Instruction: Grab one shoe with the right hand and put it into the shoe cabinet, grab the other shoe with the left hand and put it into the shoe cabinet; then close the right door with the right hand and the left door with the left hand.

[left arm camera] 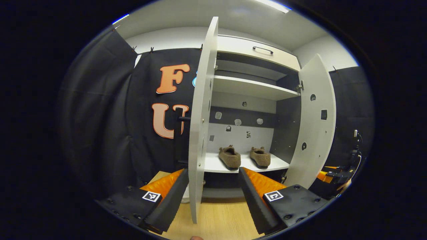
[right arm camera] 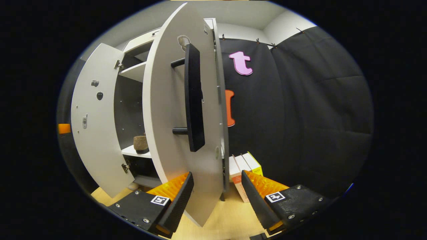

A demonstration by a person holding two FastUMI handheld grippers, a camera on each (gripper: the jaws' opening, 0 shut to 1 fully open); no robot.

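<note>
**Both shoes are in, both doors hanging open**

In your left gripper view, the two fuzzy brown slipper-style shoes, one [left arm camera: 229, 157] and the other [left arm camera: 260, 156], sit side by side on the lower white shelf [left arm camera: 213, 165] of the white shoe cabinet [left arm camera: 253, 86]. Your left gripper [left arm camera: 213, 196] is spread wide, with the edge of the white left door [left arm camera: 200, 133] standing between its fingers. The white right door [left arm camera: 315, 120] is swung open too.

In your right gripper view, your right gripper [right arm camera: 217, 196] is also spread, fingers straddling the lower edge of the right door, whose long black bar handle [right arm camera: 193, 100] faces you. A few white and yellow boxes [right arm camera: 242, 166] sit just beside the cabinet on the light wood floor [right arm camera: 230, 220].
</note>
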